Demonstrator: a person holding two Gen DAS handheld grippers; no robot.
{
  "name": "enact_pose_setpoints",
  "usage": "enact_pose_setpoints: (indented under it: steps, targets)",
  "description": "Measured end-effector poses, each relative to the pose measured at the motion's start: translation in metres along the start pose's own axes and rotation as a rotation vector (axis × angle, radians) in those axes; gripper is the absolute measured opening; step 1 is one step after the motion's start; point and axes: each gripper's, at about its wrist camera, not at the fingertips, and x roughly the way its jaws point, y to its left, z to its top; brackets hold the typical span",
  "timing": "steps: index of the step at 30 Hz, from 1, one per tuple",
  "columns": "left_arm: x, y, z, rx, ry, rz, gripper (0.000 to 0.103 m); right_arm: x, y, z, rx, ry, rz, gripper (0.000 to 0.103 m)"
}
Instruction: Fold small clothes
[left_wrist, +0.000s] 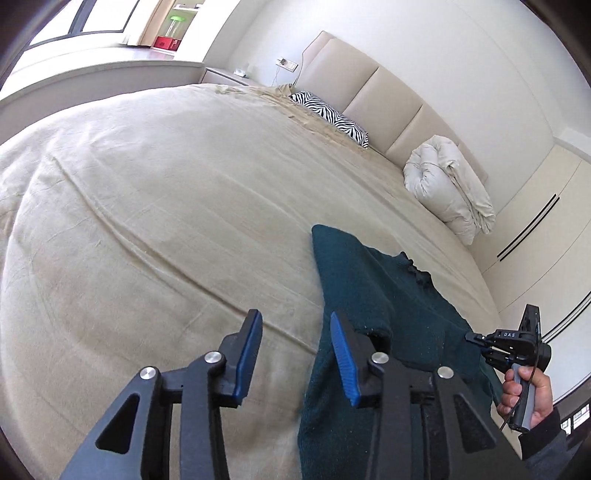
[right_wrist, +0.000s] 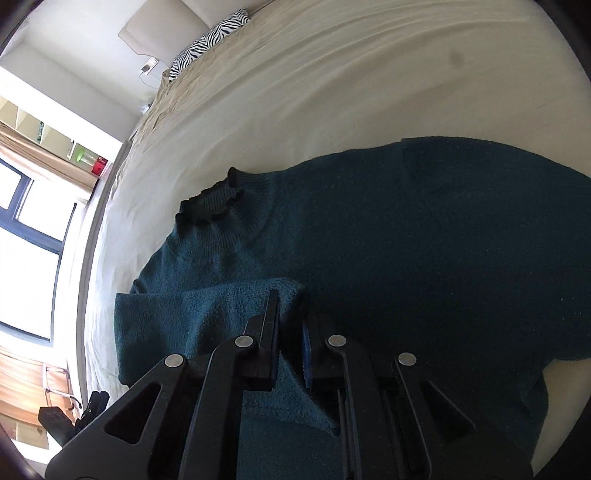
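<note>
A dark teal knitted sweater lies spread on the beige bed, its ribbed collar pointing toward the window side. My left gripper hovers open over the sweater's left edge, blue pads apart with nothing between them. In the right wrist view my right gripper is shut on a raised fold of the sweater, apparently a sleeve, with the knit bunched between the fingers. A hand holds that right gripper at the sweater's right side.
A zebra-print pillow and a rolled white duvet lie along the padded headboard. Pale wardrobe doors stand to the right of the bed. A window runs along the far side. Broad bare bedspread surrounds the sweater.
</note>
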Motion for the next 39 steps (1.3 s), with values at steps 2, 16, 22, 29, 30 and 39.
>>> enact_pose_setpoints:
  steps: [2,16,22,29,30,39]
  targets:
    - [0.004,-0.004,0.014,0.001,-0.001,-0.017,0.038,-0.008,-0.026,0.004,0.019,-0.007,-0.016,0.008]
    - [0.102,-0.045,0.058,0.010,0.160,-0.249,0.035,-0.002,-0.060,0.002,0.070,0.002,-0.011,0.009]
    - [0.162,-0.042,0.058,-0.028,0.297,-0.255,0.035,0.006,-0.063,-0.001,0.102,-0.009,0.036,0.010]
    - [0.200,-0.040,0.063,-0.027,0.357,-0.233,0.006,-0.011,-0.067,-0.013,0.130,-0.025,0.017,0.014]
    - [0.202,-0.039,0.065,-0.039,0.364,-0.239,0.006,-0.016,-0.066,-0.017,0.135,-0.036,-0.001,0.015]
    - [0.209,-0.042,0.070,-0.025,0.348,-0.269,0.017,-0.052,-0.042,-0.054,0.101,-0.112,0.168,0.059]
